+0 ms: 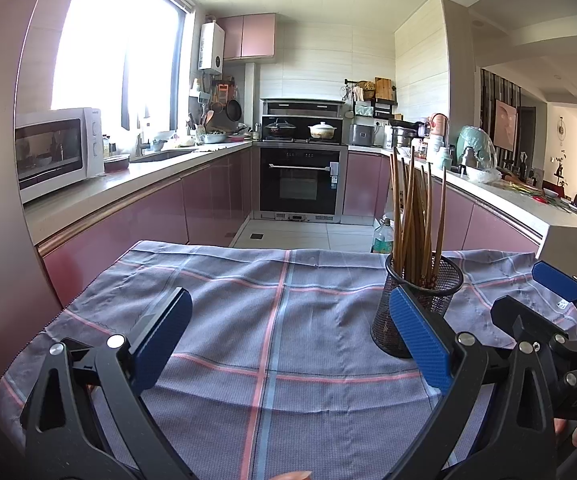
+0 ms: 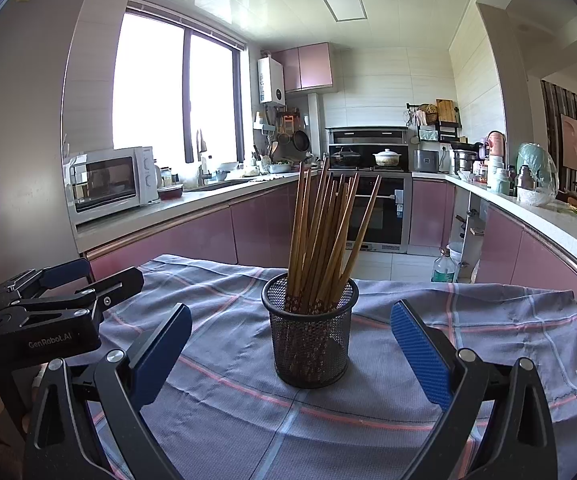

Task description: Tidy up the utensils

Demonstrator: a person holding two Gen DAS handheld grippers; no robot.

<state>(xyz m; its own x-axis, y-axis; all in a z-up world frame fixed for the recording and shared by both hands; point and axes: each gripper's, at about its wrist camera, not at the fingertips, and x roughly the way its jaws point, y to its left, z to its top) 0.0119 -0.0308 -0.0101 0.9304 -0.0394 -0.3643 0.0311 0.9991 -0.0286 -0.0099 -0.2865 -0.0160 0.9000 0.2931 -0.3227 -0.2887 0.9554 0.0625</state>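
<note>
**Chopsticks upright in the mesh cup, both tools wide**

Chopsticks (image 2: 320, 236) stand bundled in the black mesh cup (image 2: 310, 336) on the table's checked cloth (image 2: 468, 320). We see the cup straight ahead of our right tool (image 2: 290, 350), between its spread, empty fingers. Our left tool (image 1: 288, 340), also wide and empty, has the cup beside its right finger. Only the left view shows bare cloth between the fingers.

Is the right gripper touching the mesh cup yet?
Apart. In the right wrist view the right gripper stands open, and checked cloth shows between each blue pad and the mesh cup.
</note>
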